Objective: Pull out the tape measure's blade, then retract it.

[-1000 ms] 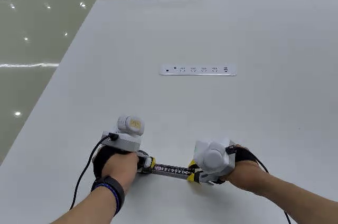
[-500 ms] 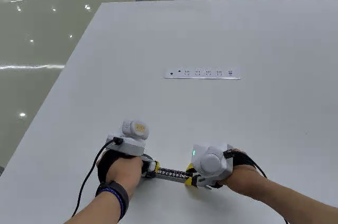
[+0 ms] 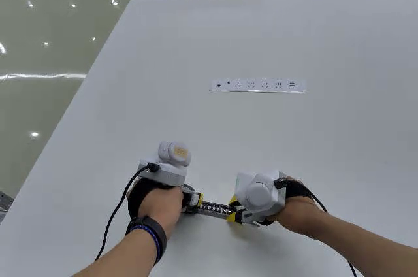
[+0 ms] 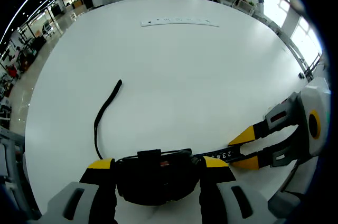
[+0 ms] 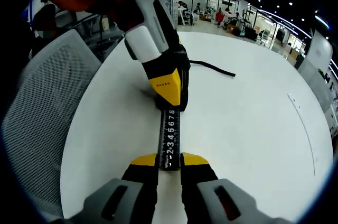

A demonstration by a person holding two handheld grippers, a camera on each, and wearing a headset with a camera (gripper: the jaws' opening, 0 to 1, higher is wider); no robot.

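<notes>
Jaws of left gripper (image 4: 157, 163) clamp tape measure (image 5: 177, 76); right gripper (image 5: 169, 159) jaws pinch blade (image 5: 170, 134) end; both low, facing inward.

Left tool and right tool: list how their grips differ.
The left tool clamps the black tape measure case, jaws wide apart; the right tool pinches the thin blade, jaws nearly together. The left tool holds a bulky body, the right tool a flat strip's end. Both are yellow-tipped and shut on their part.

Blade (image 3: 213, 209) bars the foreground; table (image 3: 274, 22) open up to power strip (image 3: 258, 85)
</notes>
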